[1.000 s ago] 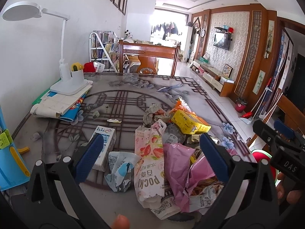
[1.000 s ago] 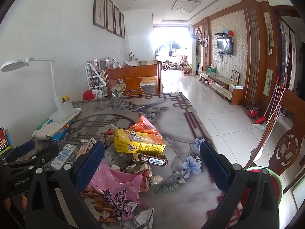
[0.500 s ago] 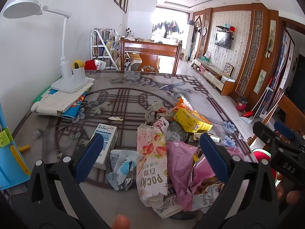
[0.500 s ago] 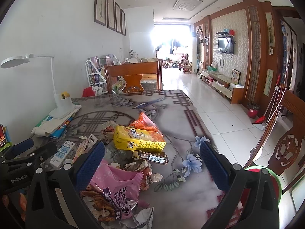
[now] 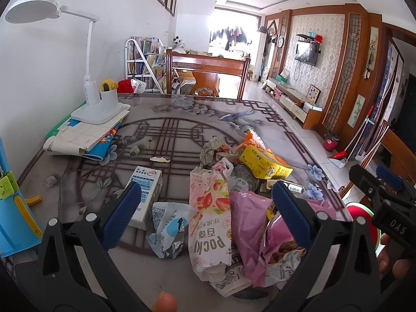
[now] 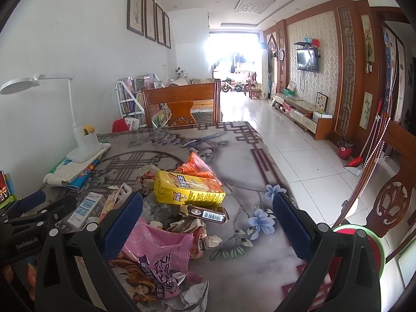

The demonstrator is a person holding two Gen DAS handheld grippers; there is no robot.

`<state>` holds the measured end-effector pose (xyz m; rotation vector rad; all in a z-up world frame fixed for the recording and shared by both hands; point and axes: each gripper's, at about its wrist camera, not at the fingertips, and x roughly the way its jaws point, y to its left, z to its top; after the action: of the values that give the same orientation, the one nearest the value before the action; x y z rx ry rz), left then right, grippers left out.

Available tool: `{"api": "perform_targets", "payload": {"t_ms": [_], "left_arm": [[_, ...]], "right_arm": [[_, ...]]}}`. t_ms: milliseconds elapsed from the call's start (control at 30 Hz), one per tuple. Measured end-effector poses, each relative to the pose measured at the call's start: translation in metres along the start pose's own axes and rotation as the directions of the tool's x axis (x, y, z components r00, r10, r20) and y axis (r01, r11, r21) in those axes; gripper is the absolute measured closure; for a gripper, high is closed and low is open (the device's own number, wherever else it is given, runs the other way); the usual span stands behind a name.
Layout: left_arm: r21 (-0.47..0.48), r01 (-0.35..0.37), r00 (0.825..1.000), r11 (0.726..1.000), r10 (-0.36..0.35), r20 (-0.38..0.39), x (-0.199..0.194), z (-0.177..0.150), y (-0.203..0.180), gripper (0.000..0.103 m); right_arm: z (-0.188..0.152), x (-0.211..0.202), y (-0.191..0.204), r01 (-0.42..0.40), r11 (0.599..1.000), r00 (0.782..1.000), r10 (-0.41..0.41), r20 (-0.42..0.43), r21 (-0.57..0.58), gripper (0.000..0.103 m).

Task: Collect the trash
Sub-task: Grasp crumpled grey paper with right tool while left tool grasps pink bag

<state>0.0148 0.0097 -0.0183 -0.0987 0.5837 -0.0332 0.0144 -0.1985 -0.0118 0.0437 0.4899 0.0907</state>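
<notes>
The counter [image 5: 182,130], with its grey lattice-and-flower top, carried the trash as one heap toward its near right side, and over the last second both views had pulled back and risen slightly, so the heap sat lower and smaller; I read that as lining up, with nothing collected yet. My left gripper [image 5: 205,213] hung above the pink Pocky bag [image 5: 210,218], jaws spread wide and empty, the white carton [image 5: 145,195] just beside its left pad. My right gripper [image 6: 205,223] was likewise wide open over the pink wrapper [image 6: 158,254], with the yellow box [image 6: 187,189] and small barcoded pack [image 6: 208,214] beyond it. I saw a red-and-green bin rim [image 6: 374,249] beyond the counter's edge.
</notes>
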Motion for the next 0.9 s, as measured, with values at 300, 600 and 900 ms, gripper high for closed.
{"api": "perform_targets", "payload": {"t_ms": [300, 600, 900], "left_arm": [[0.077, 0.120, 0.993, 0.990, -0.119, -0.019, -0.014, -0.009, -0.004, 0.004], [0.200, 0.300, 0.952, 0.933, -0.281, -0.118, -0.005, -0.023, -0.048, 0.004], [0.172, 0.336, 0.927, 0.926, -0.292, -0.236, 0.030, -0.034, -0.070, 0.052]], "right_arm": [[-0.001, 0.000, -0.006, 0.008, 1.000, 1.000, -0.008, 0.001, 0.018, 0.007], [0.004, 0.000, -0.026, 0.048, 0.997, 0.999, -0.048, -0.013, 0.065, 0.007], [0.002, 0.005, -0.043, 0.067, 0.994, 0.996, -0.061, -0.065, 0.092, 0.007]]}}
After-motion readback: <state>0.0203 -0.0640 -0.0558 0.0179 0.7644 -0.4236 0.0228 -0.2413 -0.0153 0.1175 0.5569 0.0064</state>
